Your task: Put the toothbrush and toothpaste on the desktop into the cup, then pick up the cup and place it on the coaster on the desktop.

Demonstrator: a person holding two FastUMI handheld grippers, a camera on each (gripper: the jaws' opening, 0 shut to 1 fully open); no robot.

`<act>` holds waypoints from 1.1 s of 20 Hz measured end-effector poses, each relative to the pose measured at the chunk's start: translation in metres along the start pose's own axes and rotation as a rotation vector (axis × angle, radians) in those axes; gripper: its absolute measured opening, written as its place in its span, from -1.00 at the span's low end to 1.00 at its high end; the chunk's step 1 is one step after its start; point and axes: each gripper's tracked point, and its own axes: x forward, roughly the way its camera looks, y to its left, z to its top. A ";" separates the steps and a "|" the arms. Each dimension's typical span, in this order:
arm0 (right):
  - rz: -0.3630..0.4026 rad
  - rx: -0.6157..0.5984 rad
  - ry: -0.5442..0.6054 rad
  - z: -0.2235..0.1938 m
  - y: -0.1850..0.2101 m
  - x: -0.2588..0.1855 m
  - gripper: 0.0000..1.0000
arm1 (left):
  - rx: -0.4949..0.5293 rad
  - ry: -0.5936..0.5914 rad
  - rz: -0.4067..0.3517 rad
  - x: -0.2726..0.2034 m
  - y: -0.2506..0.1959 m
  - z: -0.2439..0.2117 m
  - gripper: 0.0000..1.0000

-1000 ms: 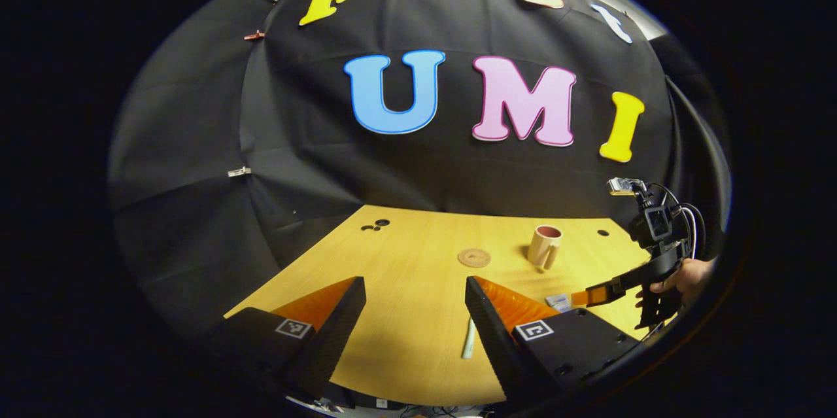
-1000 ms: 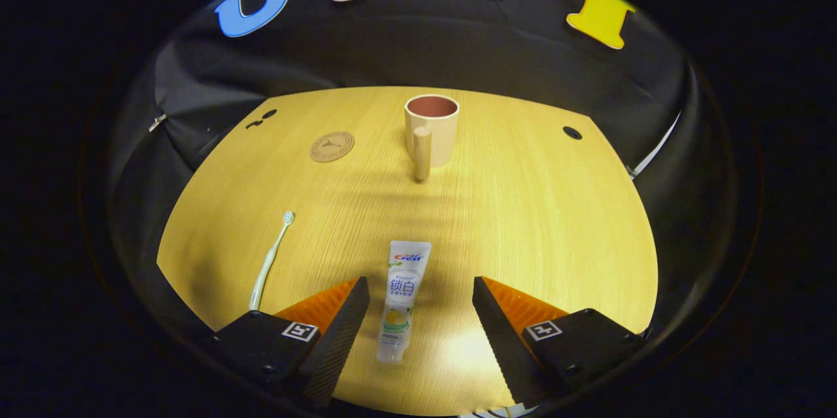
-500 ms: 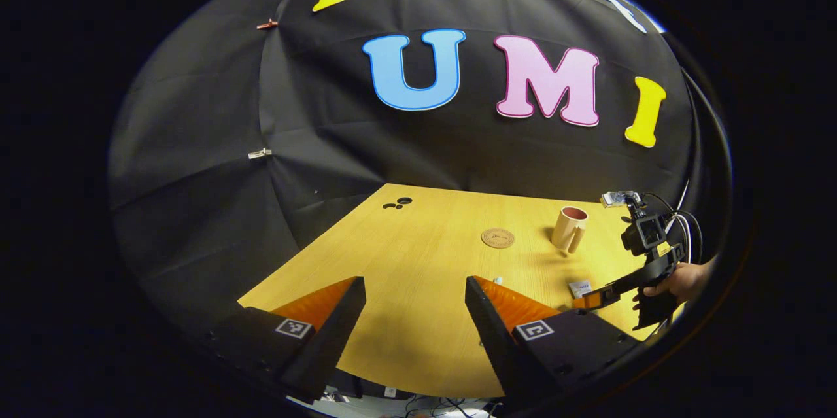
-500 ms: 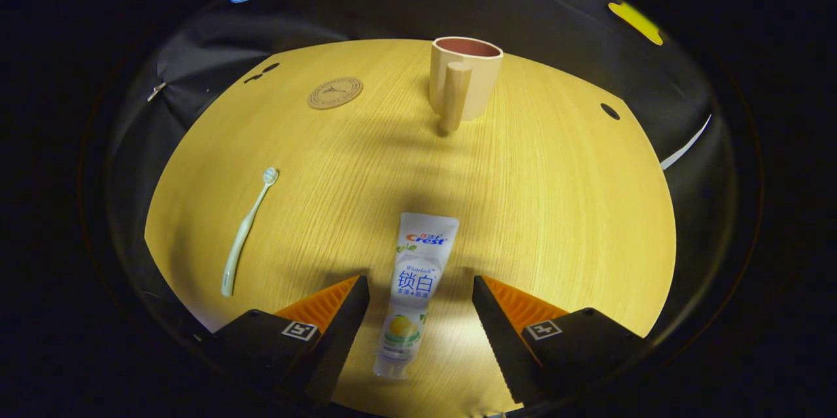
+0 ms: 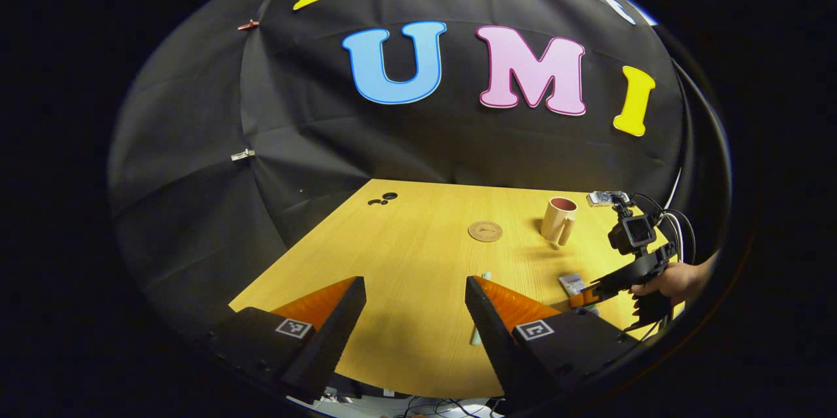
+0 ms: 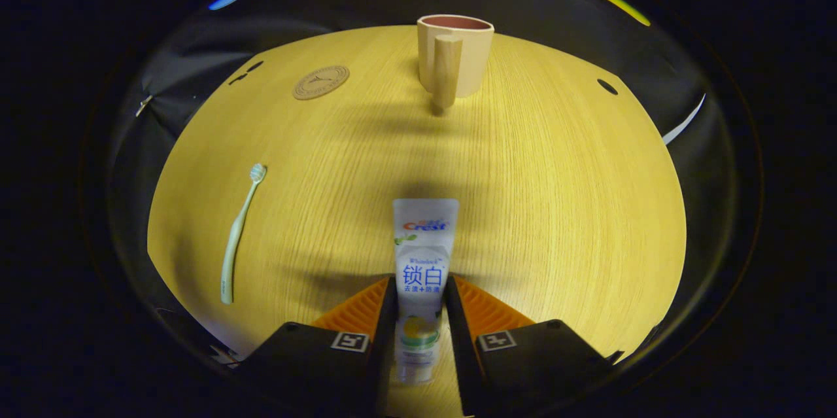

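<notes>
Wood-grain yellow desktop (image 6: pixel 556 195) carries everything, largest first. Toward its far edge the beige cup (image 6: pixel 456 55) stands upright, dark pink inside, its handle turned toward the right gripper view's camera. Left of the cup and apart from it lies the round brown coaster (image 6: pixel 320 82), flat and bare. The white toothpaste tube (image 6: pixel 423 254) lies flat on the near part of the desktop, its crimped end pointing toward the cup, and the right gripper (image 6: pixel 420 313) is clenched on the tube's lower half, both fingers pressing its sides. Well to the left, the pale green toothbrush (image 6: pixel 237 235) lies flat, bristle head farthest from the camera.

In the left gripper view, the left gripper (image 5: pixel 415 320) hovers over the near edge with its fingers spread wide, grasping nothing; a hand (image 5: pixel 673 279) holds the other gripper at the right.
</notes>
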 end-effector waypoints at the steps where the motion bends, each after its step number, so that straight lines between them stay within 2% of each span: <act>1: 0.006 -0.023 0.013 -0.001 0.001 0.005 -0.18 | 0.003 0.013 -0.010 0.004 -0.004 -0.003 0.94; 2: 0.015 -0.046 0.032 -0.003 0.002 0.006 -0.17 | 0.006 0.026 -0.023 0.009 -0.008 -0.006 0.94; 3: 0.023 -0.058 0.041 -0.002 0.002 0.005 -0.06 | 0.009 0.044 -0.043 0.014 -0.014 -0.011 0.95; 5: 0.037 -0.033 0.045 -0.002 0.000 0.005 -0.30 | 0.013 0.095 -0.083 0.030 -0.025 -0.023 0.94; 8: 0.059 -0.008 0.028 -0.001 -0.001 0.004 -0.40 | 0.014 0.171 -0.199 0.059 -0.051 -0.040 0.95; 9: 0.065 -0.004 0.023 -0.001 -0.001 0.002 -0.51 | 0.018 0.211 -0.227 0.071 -0.058 -0.050 0.94; 12: 0.068 0.001 -0.005 -0.002 -0.010 -0.004 -0.51 | 0.039 0.327 -0.275 0.102 -0.075 -0.077 0.88; 14: 0.070 0.006 -0.033 0.001 -0.017 -0.012 -0.51 | 0.073 0.408 -0.281 0.121 -0.082 -0.099 0.78; 18: 0.084 0.052 -0.079 0.006 -0.030 -0.027 -0.51 | 0.113 0.535 -0.276 0.143 -0.096 -0.125 0.72; 19: 0.084 0.056 -0.092 0.008 -0.034 -0.031 -0.51 | 0.126 0.553 -0.272 0.148 -0.098 -0.129 0.79; 20: 0.082 0.055 -0.104 0.008 -0.036 -0.034 -0.51 | 0.138 0.568 -0.267 0.152 -0.099 -0.133 0.67; 22: 0.080 0.061 -0.125 0.010 -0.041 -0.040 -0.51 | 0.153 0.603 -0.257 0.158 -0.101 -0.139 0.58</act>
